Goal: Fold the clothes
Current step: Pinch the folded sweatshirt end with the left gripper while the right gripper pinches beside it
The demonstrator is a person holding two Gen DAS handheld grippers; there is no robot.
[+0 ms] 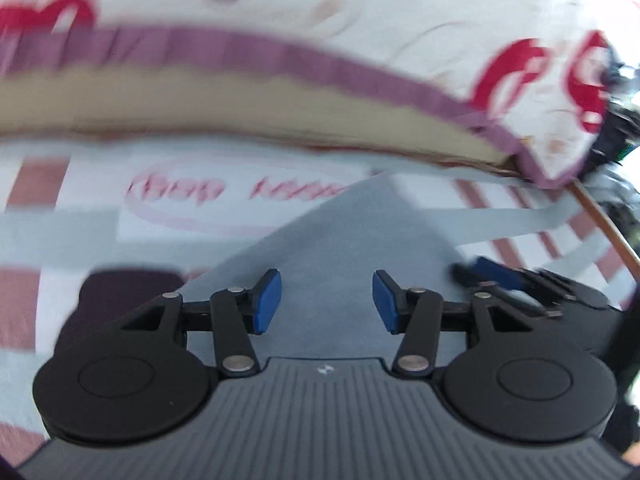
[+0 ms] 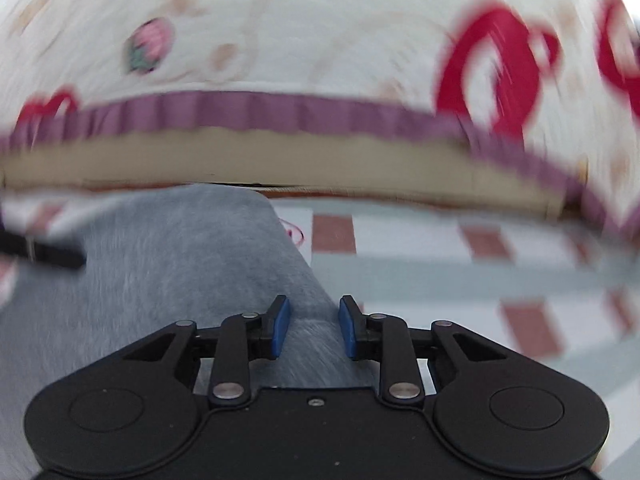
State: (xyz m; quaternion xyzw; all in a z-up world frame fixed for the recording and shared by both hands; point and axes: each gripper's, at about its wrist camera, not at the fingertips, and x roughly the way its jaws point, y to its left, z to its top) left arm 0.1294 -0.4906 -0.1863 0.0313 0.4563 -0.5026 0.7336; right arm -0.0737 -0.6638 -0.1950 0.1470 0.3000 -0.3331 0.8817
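Observation:
A plain grey garment (image 1: 332, 248) lies on the checked cloth, one corner of it pointing away from me. My left gripper (image 1: 327, 304) hovers over it, open, and its blue pads (image 1: 267, 304) touch nothing. In the right wrist view the same grey garment (image 2: 180, 264) fills the left half. My right gripper (image 2: 313, 326) sits over the garment's right edge, and a strip of grey cloth shows in the gap between its jaws. The pads (image 2: 282, 326) stand apart from the cloth and do not press it. The right gripper (image 1: 492, 272) also shows, blurred, at the right of the left wrist view.
The surface is a checked cloth (image 2: 440, 280) with red squares, grey bands and a pink oval logo (image 1: 224, 196). Behind it runs a tan edge (image 2: 280, 160), topped by a white quilt with red prints and purple trim (image 2: 280, 116). A dark blurred bar (image 2: 44, 256) shows at the left.

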